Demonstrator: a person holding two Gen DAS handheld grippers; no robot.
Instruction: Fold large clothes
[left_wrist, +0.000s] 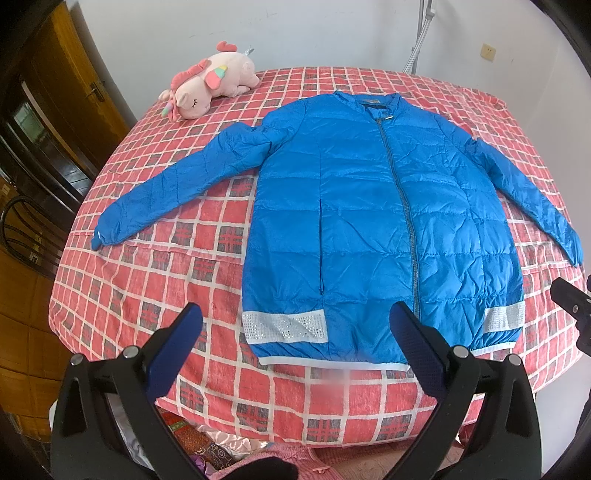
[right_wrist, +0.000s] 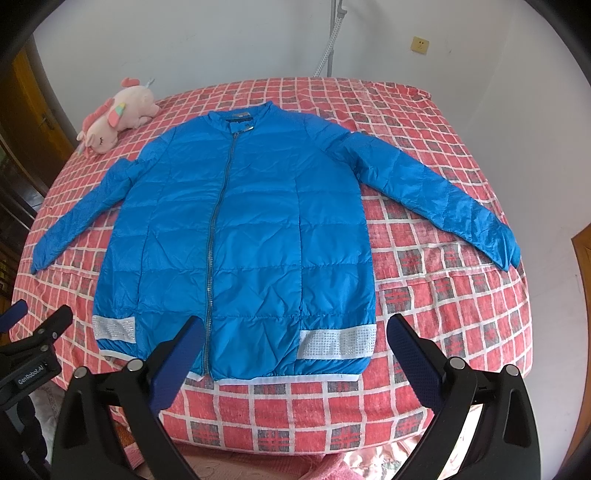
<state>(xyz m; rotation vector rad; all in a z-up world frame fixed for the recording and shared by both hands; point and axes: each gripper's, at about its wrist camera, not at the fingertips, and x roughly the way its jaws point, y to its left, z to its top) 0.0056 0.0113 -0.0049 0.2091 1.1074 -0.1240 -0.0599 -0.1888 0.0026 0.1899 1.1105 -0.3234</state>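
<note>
A blue quilted jacket (left_wrist: 369, 206) lies flat and zipped on the bed, collar at the far side, hem toward me, both sleeves spread out; it also shows in the right wrist view (right_wrist: 243, 229). My left gripper (left_wrist: 295, 317) is open and empty, held above the hem's left part. My right gripper (right_wrist: 293, 328) is open and empty, held above the hem's right part. The left sleeve cuff (left_wrist: 101, 236) lies at the left; the right sleeve cuff (right_wrist: 506, 251) lies at the right. Each gripper shows at the edge of the other's view.
The bed has a red checked sheet (left_wrist: 155, 280). A pink plush unicorn (left_wrist: 212, 83) lies at the far left corner, also in the right wrist view (right_wrist: 114, 118). A white wall stands behind the bed. A wooden door (left_wrist: 70, 88) is at the left.
</note>
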